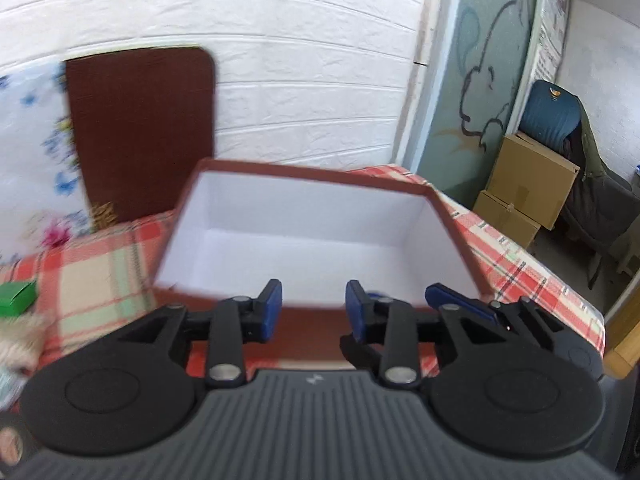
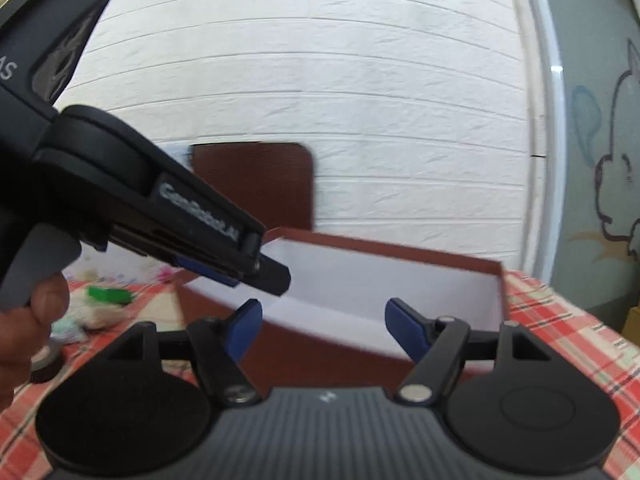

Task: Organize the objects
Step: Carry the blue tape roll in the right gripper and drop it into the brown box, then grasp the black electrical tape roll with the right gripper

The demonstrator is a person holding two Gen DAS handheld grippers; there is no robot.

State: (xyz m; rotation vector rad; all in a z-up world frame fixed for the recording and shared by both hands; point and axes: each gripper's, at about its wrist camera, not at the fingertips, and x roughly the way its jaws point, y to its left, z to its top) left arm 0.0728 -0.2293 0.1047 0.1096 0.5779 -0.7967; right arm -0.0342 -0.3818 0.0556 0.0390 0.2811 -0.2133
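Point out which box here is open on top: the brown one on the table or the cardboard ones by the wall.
The brown box on the plaid tablecloth: lidless, its white inside showing. The stacked cardboard boxes are shut.

Table clutter [image 2: 96,312] blurred (green box [image 1: 16,298] cropped).

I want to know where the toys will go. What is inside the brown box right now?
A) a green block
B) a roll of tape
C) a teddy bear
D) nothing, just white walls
D: the box shows only its bare white walls and floor in both views, and the green block lies outside it on the checked cloth.
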